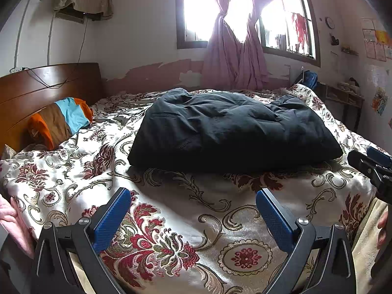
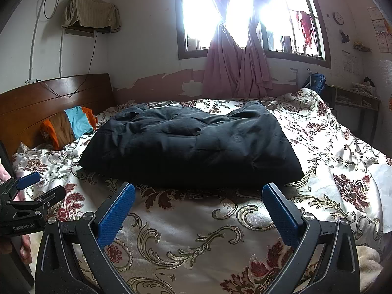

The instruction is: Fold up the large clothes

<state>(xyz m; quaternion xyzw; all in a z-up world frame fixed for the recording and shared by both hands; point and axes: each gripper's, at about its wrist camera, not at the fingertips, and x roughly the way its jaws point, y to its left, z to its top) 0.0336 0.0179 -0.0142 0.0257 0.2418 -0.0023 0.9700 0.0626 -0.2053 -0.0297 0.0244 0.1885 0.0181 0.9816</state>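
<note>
A black puffy garment (image 1: 230, 129) (image 2: 188, 147) lies folded into a thick rectangle in the middle of the bed, on a floral bedspread (image 1: 171, 220) (image 2: 196, 232). My left gripper (image 1: 193, 193) is open, its blue pads wide apart, held above the bedspread short of the garment's near edge. My right gripper (image 2: 198, 188) is open too, just before the garment's front edge, nothing between its fingers. The right gripper shows at the right edge of the left wrist view (image 1: 372, 161); the left gripper shows at the left edge of the right wrist view (image 2: 29, 191).
A striped orange, brown and blue pillow (image 1: 61, 120) (image 2: 68, 125) leans on the wooden headboard (image 1: 44, 88) at the left. A window with tied pink curtains (image 1: 232, 49) is behind the bed. A desk (image 2: 355, 98) stands at the right wall.
</note>
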